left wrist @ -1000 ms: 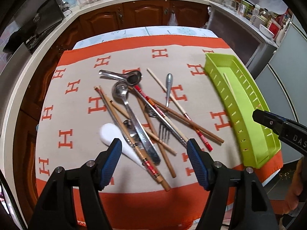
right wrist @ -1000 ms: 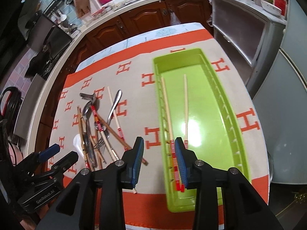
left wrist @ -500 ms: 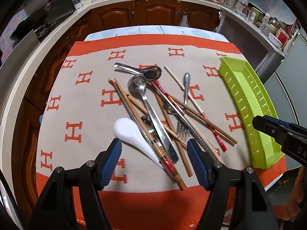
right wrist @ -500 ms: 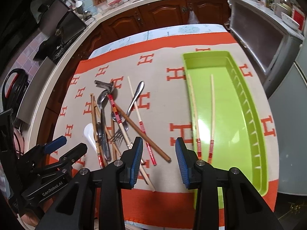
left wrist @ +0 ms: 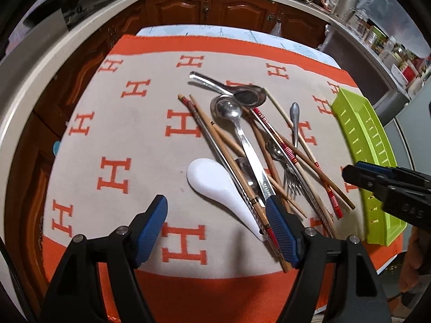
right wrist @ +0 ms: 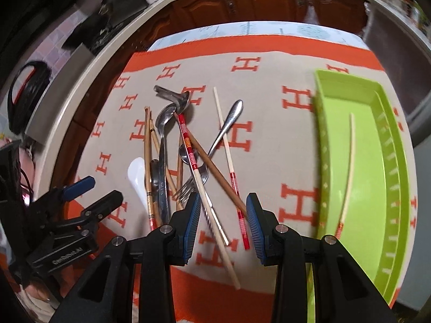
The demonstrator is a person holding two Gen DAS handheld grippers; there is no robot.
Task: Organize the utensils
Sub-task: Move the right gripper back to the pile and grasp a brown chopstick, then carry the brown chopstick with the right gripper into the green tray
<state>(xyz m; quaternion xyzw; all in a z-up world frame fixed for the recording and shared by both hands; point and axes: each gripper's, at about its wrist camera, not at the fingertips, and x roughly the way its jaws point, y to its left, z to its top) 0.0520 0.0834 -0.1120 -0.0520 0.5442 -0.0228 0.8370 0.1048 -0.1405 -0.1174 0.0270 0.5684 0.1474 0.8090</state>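
A tangled pile of utensils lies on the orange-and-beige cloth (left wrist: 129, 134): a white ceramic spoon (left wrist: 212, 183), metal spoons (left wrist: 229, 110), a fork (right wrist: 188, 185), a knife and several wooden and red-banded chopsticks (right wrist: 188, 145). My left gripper (left wrist: 215, 204) hovers over the pile's near left side. Its jaws are opening and nothing is pressed between them; the white spoon's handle lies below. My right gripper (right wrist: 223, 202) hangs open over the near ends of the chopsticks. The green tray (right wrist: 320, 134) to the right holds a pale chopstick (right wrist: 350, 161).
The tray (left wrist: 350, 123) sits near the cloth's right edge. Wooden cabinets (left wrist: 215, 8) and a counter curve round the table's far and left sides. A hand (left wrist: 414, 269) holds the right gripper. The cloth's orange near border marks the table's front edge.
Both grippers moved left and lower. The right one left the tray and now hangs over the pile's right side. The left jaws stand slightly wider.
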